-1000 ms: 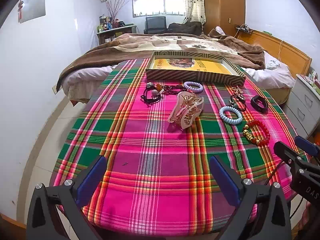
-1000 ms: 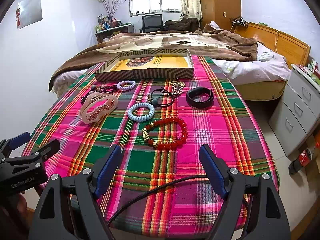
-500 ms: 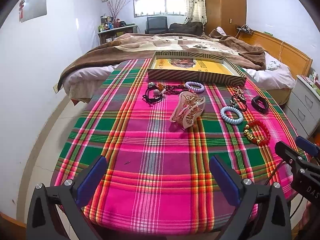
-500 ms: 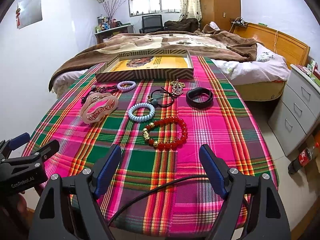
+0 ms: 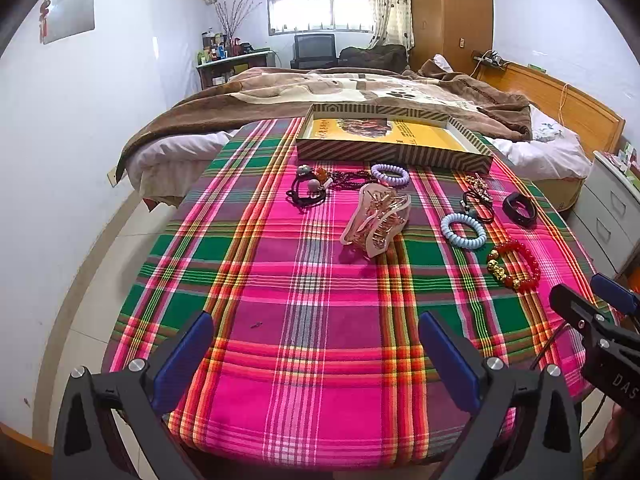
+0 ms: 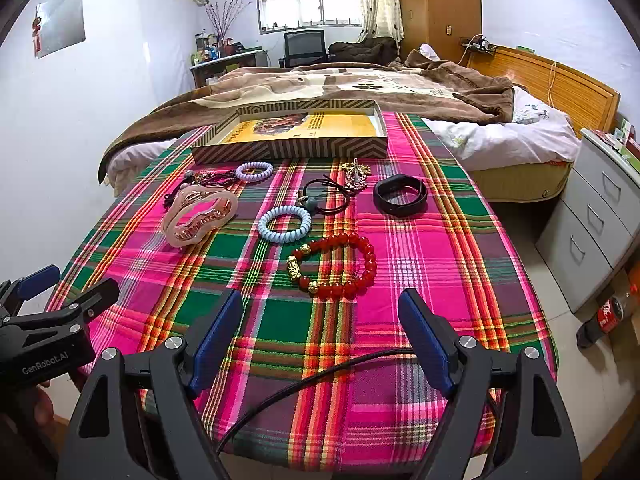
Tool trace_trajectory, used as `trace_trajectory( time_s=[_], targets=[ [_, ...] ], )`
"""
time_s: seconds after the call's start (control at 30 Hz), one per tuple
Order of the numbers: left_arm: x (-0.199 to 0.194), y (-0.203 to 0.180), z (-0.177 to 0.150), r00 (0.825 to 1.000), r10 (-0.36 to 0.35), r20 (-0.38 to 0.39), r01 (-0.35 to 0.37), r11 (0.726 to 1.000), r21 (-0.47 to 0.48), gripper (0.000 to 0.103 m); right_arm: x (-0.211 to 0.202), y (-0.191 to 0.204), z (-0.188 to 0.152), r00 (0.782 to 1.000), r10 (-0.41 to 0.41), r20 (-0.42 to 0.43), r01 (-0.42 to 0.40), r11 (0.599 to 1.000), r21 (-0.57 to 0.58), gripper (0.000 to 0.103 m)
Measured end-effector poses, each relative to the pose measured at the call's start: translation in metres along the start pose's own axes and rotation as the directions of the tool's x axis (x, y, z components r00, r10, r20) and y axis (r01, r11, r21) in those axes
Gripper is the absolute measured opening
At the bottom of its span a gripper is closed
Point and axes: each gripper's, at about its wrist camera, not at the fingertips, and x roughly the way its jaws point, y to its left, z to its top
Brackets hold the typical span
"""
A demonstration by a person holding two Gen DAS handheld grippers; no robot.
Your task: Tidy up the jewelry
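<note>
Jewelry lies scattered on a plaid-covered table (image 5: 320, 320). A pink hair claw (image 5: 376, 220) (image 6: 198, 216) sits mid-table. Right of it lie a pale blue coil band (image 5: 463, 230) (image 6: 284, 224), a red bead bracelet (image 5: 514, 266) (image 6: 334, 266) and a black band (image 5: 519, 209) (image 6: 400, 195). Near the striped box tray (image 5: 394, 154) (image 6: 288, 150) rest a lilac coil band (image 5: 389, 175) (image 6: 254, 171) and dark hair ties (image 5: 306, 194). My left gripper (image 5: 314, 354) is open above the near cloth. My right gripper (image 6: 320, 334) is open just short of the red bracelet. Both hold nothing.
A bed with a brown blanket (image 5: 360, 92) stands right behind the table. Grey drawers (image 6: 596, 216) and a cola bottle (image 6: 608, 314) on the floor are at the right. A black cable (image 6: 304, 384) crosses the near cloth. White wall lies to the left.
Both views have barely shifted; the left gripper has drifted slightly. Both grippers stay open and nothing on the table has moved.
</note>
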Motion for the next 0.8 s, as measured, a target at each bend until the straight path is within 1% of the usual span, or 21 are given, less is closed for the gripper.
trace_trajectory(
  time_s=[0.8],
  targets=[
    [0.0038,-0.0058,0.0017,1.0,-0.002,0.003,0.002,1.0,0.007,0.103,-0.0032,-0.0017,0.0012,1.0,-0.004,0.01,0.004,1.0,0.008,0.08]
  ],
)
